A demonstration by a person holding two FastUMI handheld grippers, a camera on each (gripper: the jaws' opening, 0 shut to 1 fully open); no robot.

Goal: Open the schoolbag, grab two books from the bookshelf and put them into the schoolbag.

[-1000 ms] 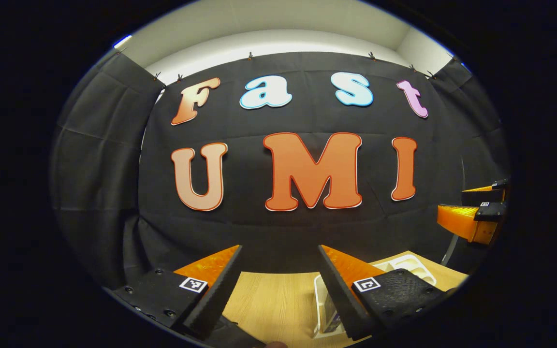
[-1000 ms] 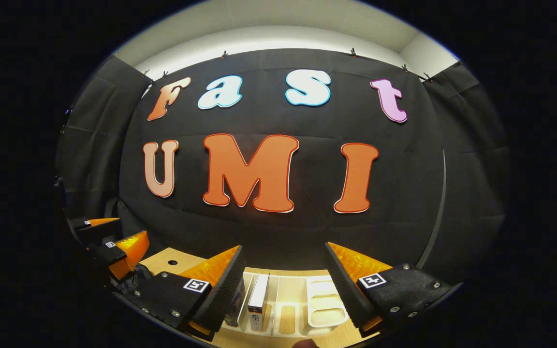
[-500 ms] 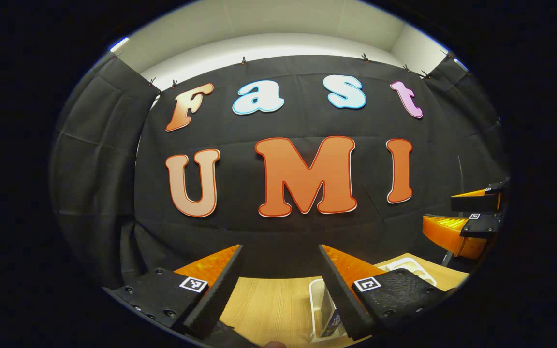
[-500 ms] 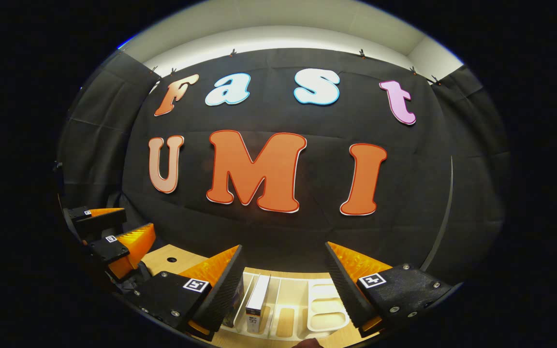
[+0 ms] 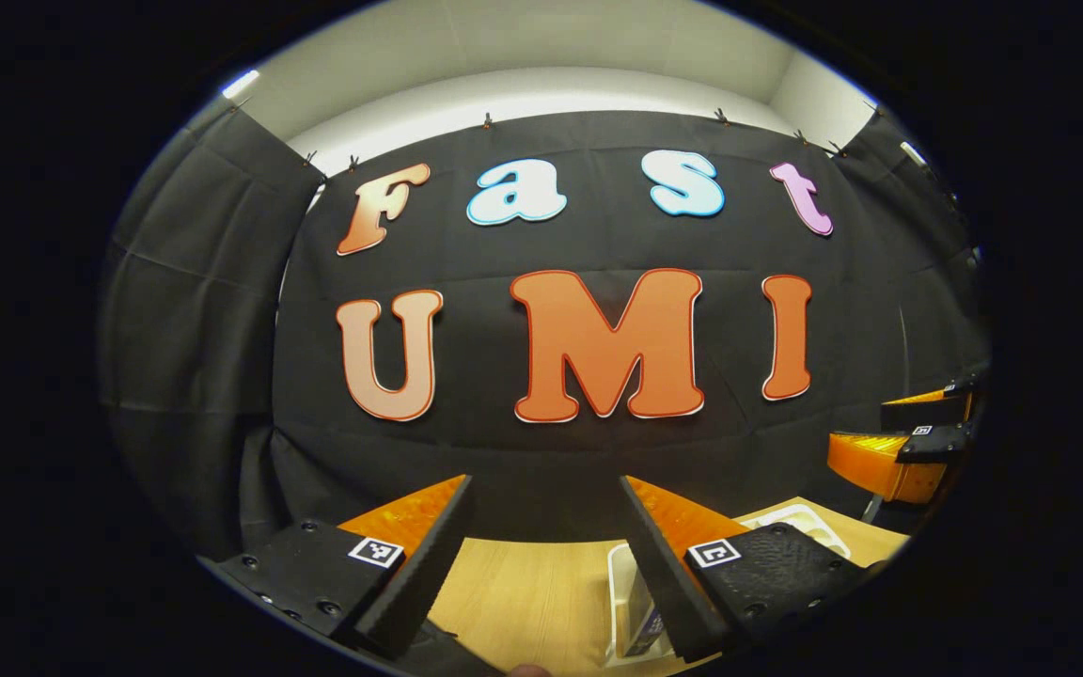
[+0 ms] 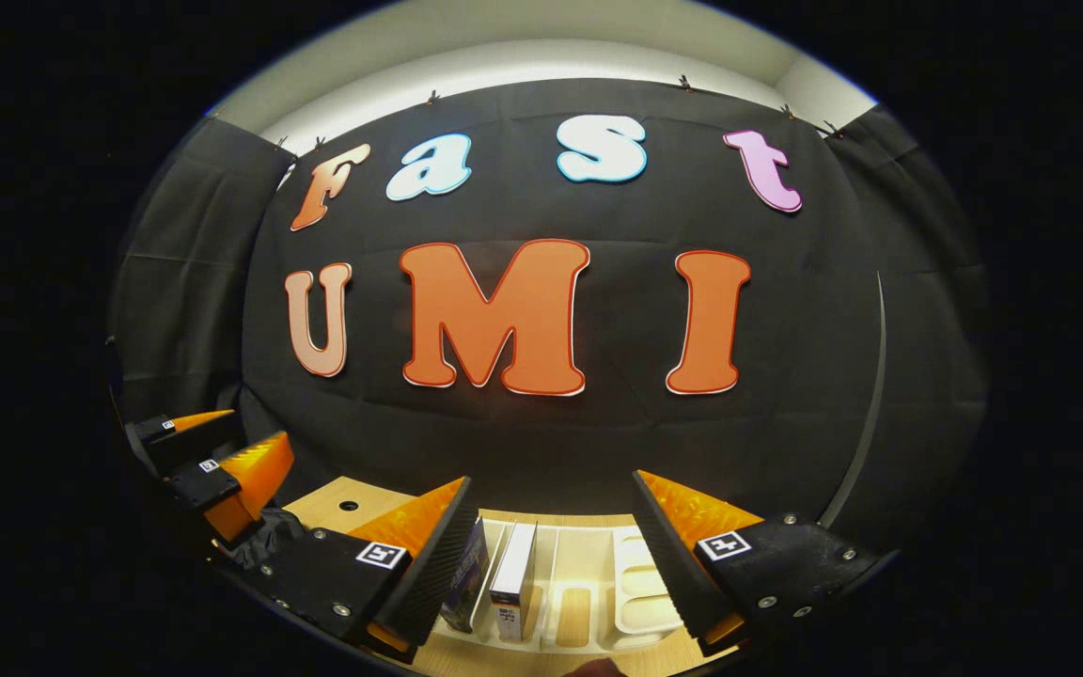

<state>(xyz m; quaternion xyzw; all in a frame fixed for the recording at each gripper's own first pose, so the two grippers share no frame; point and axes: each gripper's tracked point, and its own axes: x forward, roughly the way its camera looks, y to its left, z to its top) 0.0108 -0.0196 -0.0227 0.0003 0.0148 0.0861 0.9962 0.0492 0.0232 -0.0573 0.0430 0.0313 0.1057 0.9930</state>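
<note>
A: Both tools hang high and level, facing the booth's back cloth. The left hand-held gripper (image 5: 541,541) has its jaws spread with nothing between them, and the right hand-held gripper (image 6: 551,541) is just as wide and just as empty.

B: Where are the books?

A: Low in the right gripper view, two books (image 6: 513,578) stand upright in the white bookshelf (image 6: 640,602) on the table (image 6: 335,503). A dark crumple at the lower left edge may be the schoolbag (image 6: 264,545), but I cannot tell.

B: What could go wrong?

A: The bag sits at the edge of sight, so I judge that reaching for its opening blind could snag fabric. Going for the books first would leave nowhere to drop them. The books stand close together, so wide jaws could catch both or tip one.

B: Any change from a second ago?

A: Slight. The right view has tipped down, showing more of the rack; the left barely shifts. Both jaws stay apart.
</note>
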